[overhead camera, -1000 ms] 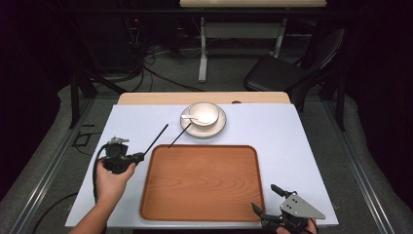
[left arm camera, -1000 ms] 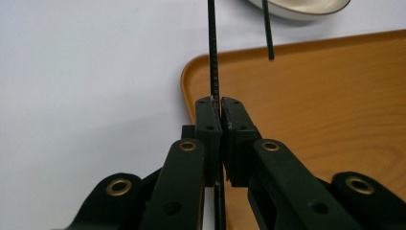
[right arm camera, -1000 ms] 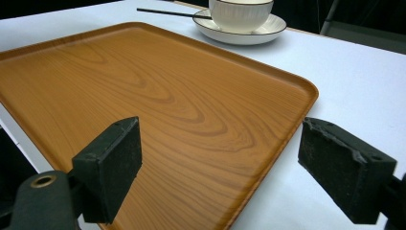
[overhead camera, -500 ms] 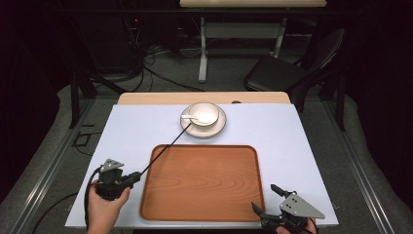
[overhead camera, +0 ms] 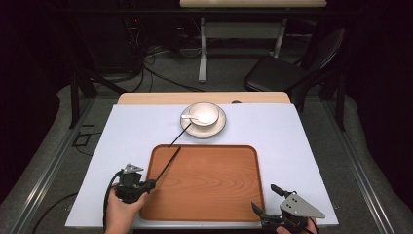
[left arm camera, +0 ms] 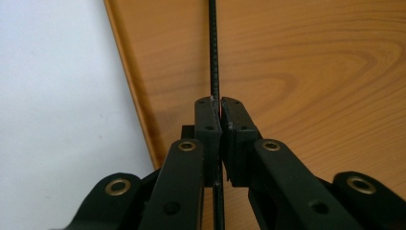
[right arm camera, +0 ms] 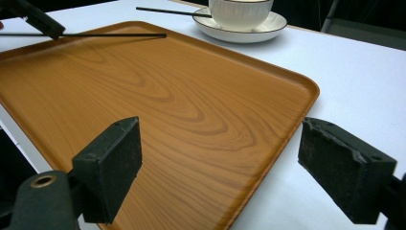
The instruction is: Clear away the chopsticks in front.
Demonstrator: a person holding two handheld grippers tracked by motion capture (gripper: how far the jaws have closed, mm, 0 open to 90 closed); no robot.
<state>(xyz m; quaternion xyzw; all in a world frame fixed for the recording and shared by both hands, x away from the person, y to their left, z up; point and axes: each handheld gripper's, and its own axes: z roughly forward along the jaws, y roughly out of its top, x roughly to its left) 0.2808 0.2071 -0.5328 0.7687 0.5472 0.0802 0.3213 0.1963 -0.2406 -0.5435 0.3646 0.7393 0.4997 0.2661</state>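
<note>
My left gripper [overhead camera: 146, 185] is shut on a thin black chopstick [overhead camera: 168, 163] near the front left corner of the wooden tray [overhead camera: 219, 195]. The stick slants up and away over the tray's left part. In the left gripper view the pads [left arm camera: 209, 117] pinch the chopstick [left arm camera: 214, 57] just inside the tray's left rim [left arm camera: 129, 81]. A second chopstick [overhead camera: 180, 135] leans on the saucer [overhead camera: 219, 127] that carries a white bowl [overhead camera: 207, 113] with a white spoon [overhead camera: 191, 118]. My right gripper [overhead camera: 265, 197] stands open at the tray's front right corner, nothing between its pads [right arm camera: 112, 163].
A white sheet [overhead camera: 302, 146] covers the table, whose wooden far edge [overhead camera: 204, 98] shows behind the saucer. A black chair [overhead camera: 287, 73] and a table frame [overhead camera: 202, 58] stand on the floor beyond. The right gripper view shows the tray [right arm camera: 191, 110], the bowl [right arm camera: 239, 12] and the left gripper [right arm camera: 33, 19].
My left gripper has come toward the near edge and a little right, carrying the chopstick from over the white sheet to over the tray's left part. The right gripper has stayed put.
</note>
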